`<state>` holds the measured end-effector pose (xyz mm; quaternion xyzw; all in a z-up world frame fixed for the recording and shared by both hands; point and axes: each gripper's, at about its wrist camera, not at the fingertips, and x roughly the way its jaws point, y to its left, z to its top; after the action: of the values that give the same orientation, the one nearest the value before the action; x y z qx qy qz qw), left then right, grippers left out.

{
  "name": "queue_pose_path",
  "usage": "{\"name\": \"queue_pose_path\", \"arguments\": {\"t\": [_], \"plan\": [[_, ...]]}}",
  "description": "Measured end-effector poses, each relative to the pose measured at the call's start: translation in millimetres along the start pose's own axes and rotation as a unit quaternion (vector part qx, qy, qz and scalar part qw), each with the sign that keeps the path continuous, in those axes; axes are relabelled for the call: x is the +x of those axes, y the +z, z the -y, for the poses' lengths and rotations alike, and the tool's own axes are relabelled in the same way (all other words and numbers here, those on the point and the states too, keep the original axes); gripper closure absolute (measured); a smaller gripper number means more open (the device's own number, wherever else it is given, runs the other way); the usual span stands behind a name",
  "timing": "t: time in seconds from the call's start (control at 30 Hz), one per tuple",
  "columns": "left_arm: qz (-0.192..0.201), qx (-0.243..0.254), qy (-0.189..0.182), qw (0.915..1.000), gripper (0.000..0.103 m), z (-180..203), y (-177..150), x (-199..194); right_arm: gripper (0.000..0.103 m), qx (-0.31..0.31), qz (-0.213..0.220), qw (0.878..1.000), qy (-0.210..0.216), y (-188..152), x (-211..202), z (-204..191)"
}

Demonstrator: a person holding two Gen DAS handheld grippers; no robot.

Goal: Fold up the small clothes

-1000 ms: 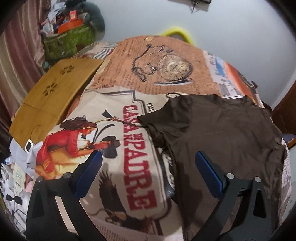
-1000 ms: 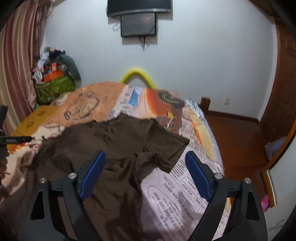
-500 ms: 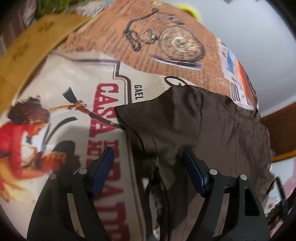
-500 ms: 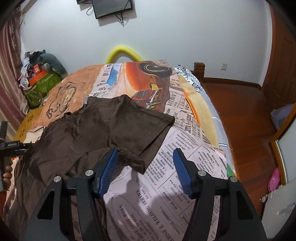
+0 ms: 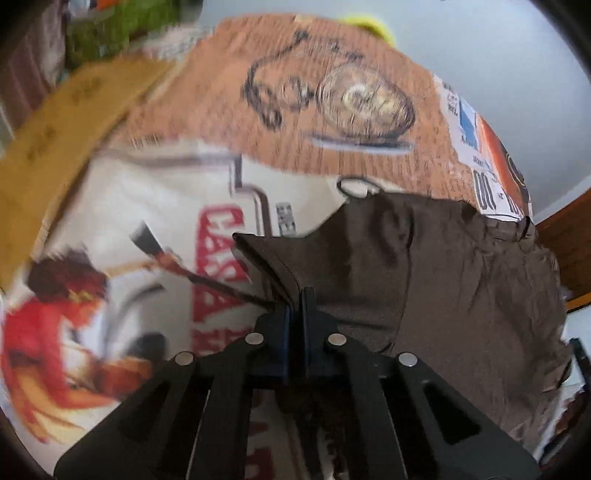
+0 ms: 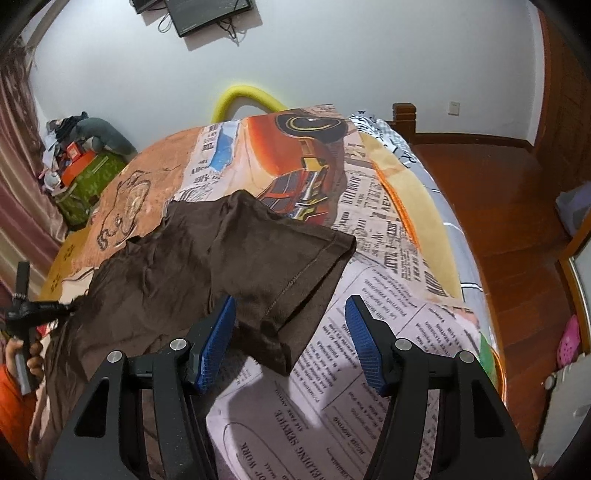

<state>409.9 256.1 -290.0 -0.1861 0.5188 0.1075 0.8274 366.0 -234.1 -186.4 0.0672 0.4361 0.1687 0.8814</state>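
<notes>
Garment: one brown T-shirt (image 6: 236,254) lies rumpled on the printed bedspread (image 6: 388,236), spread from the middle of the bed toward 9 o'clock in the right wrist view
Left gripper: left gripper (image 5: 295,295) has just been closing and its jaws now stand together, pinching a fold at the shirt's left sleeve edge, which lifts into a small ridge at 11 o'clock from the tips
Right gripper: right gripper (image 6: 290,332) is about half open, having narrowed a moment back; the other sleeve's hemmed corner lies between the blue pads (image 6: 216,341) but neither pad presses on it
Only the left view shows: the red lettering and red-clad figure printed on the cover at 9 o'clock, the pocket-watch print at 12 o'clock, and the pinch itself close up; this picture is motion-blurred
Only the right view shows: a person's hand (image 6: 22,354) at 9 o'clock holding the other tool's handle, an orange sleeve below it, a wall screen (image 6: 208,13) at 12 o'clock, the wooden floor (image 6: 509,206) at 3 o'clock, and a yellow foam arch (image 6: 243,98) behind the bed
Seen in both: a green bag (image 6: 86,179) piled with clutter, far at 10 o'clock
Count: one shirt, two grippers, one visible hand, one bed, one screen
</notes>
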Motion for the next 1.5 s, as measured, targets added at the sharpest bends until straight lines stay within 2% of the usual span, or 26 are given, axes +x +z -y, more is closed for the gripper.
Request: {"name": "queue_pose_path", "arguments": {"t": [0.17,0.3,0.4,0.53,0.63,0.83,0.93,1.03,1.07,1.1,1.17,1.23,1.3,1.4,1.5], "plan": [[0.062,0.052,0.026,0.9964,0.099,26,11,-41,0.045,-0.023,-0.004,1.0,-0.002,-1,2,-4],[0.1,0.091,0.009,0.9907,0.099,60,15,-72,0.045,-0.027,-0.004,1.0,0.003,-2,1,-5],[0.089,0.09,-0.049,0.9908,0.099,81,15,-80,0.045,-0.027,-0.003,1.0,0.008,-3,-1,-6],[0.072,0.111,-0.083,0.9877,0.099,118,7,-73,0.045,-0.033,0.002,0.999,0.009,-2,-6,-7],[0.053,0.131,-0.078,0.9869,0.099,141,-1,-54,0.045,-0.036,0.003,0.999,0.007,-1,-9,-5],[-0.007,0.14,-0.063,0.9882,0.099,154,-15,-7,0.045,-0.035,0.001,0.999,0.002,-7,-11,2],[-0.013,0.155,-0.043,0.9869,0.099,159,-19,3,0.045,-0.031,-0.004,1.0,0.001,-10,-10,5],[-0.011,0.155,-0.059,0.9861,0.089,154,-19,-8,0.045,-0.032,-0.007,0.999,0.003,-10,-8,4],[-0.008,0.153,-0.071,0.9856,0.083,152,-18,-15,0.045,-0.033,-0.006,0.999,0.003,-10,-9,4],[-0.003,0.151,-0.077,0.9855,0.072,150,-17,-22,0.045,-0.035,-0.006,0.999,0.001,-9,-9,3],[0.018,0.147,-0.078,0.9859,0.057,144,-13,-39,0.045,-0.036,-0.003,0.999,0.001,-5,-7,2],[0.041,0.142,-0.075,0.9861,0.052,136,-9,-55,0.045,-0.035,0.003,0.999,0.001,1,-5,1],[0.064,0.143,-0.058,0.9859,0.045,127,-7,-67,0.045,-0.031,0.004,1.0,0.001,6,0,2],[0.091,0.149,-0.001,0.9847,0.038,111,-7,-70,0.045,-0.029,-0.001,1.0,-0.004,14,10,5],[0.075,0.154,0.029,0.9848,0.038,94,-12,-52,0.045,-0.035,-0.019,0.999,-0.01,22,27,6]]}}
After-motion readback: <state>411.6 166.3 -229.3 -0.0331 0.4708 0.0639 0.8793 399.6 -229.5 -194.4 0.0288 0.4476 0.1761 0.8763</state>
